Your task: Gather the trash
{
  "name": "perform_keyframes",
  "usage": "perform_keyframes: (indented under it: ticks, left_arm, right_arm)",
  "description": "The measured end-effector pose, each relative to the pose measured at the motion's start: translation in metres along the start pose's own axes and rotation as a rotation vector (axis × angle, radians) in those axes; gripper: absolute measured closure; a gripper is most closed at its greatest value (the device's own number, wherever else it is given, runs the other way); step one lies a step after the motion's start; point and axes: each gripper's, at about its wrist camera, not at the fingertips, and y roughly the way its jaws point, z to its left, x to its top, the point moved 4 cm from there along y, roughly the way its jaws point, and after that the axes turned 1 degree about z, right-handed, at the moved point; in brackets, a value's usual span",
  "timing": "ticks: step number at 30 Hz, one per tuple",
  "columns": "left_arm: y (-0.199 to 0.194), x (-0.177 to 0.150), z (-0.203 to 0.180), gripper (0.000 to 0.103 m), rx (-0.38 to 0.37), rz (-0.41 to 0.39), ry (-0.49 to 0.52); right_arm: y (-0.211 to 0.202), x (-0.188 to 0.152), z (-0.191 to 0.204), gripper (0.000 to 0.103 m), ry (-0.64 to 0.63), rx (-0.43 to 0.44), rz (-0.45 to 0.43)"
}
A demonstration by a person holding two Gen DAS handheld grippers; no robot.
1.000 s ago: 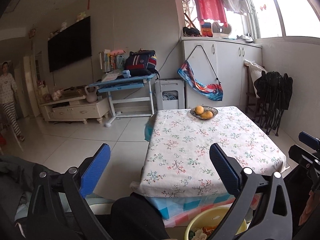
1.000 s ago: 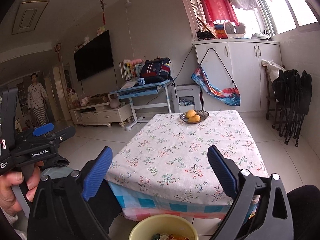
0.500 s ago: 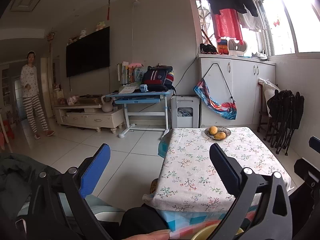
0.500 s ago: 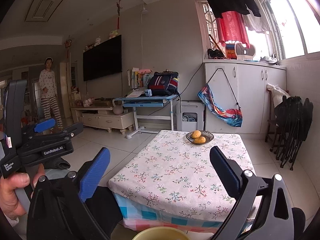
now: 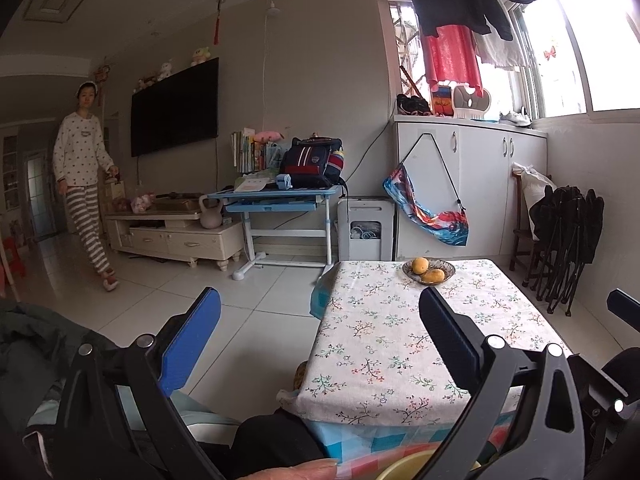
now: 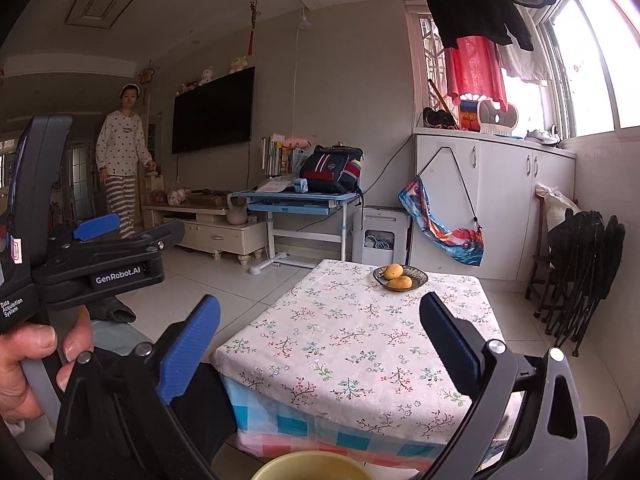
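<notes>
While both tongs hang spread and empty, the trash sits low in a yellow bowl under the views.

Left tongs [image 5: 320,340] and right tongs [image 6: 320,336] are released, nothing between their blue pads, both raised over the near edge of the floral-clothed worktop [image 6: 360,344]. Only the yellow bowl [image 6: 312,466] rim shows at the bottom edge, close in front of the worktop; its contents are hidden. Any scraps or wrappers inside would likely be light, soft and crushable, best pinched at a loose edge. A dish of mangoes [image 6: 400,278] stands at the far end; a bystander [image 5: 82,176] walks by the television.
</notes>
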Motion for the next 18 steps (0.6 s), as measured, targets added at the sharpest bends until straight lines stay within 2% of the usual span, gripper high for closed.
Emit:
perform_keyframes:
  ticks: [18]
  left_arm:
    - [-0.0005,-0.0017,-0.0027,0.007,-0.011,-0.007,-0.002]
  right_arm:
    - [-0.0007,-0.0035,0.0071,0.007,-0.028,0.012,-0.005]
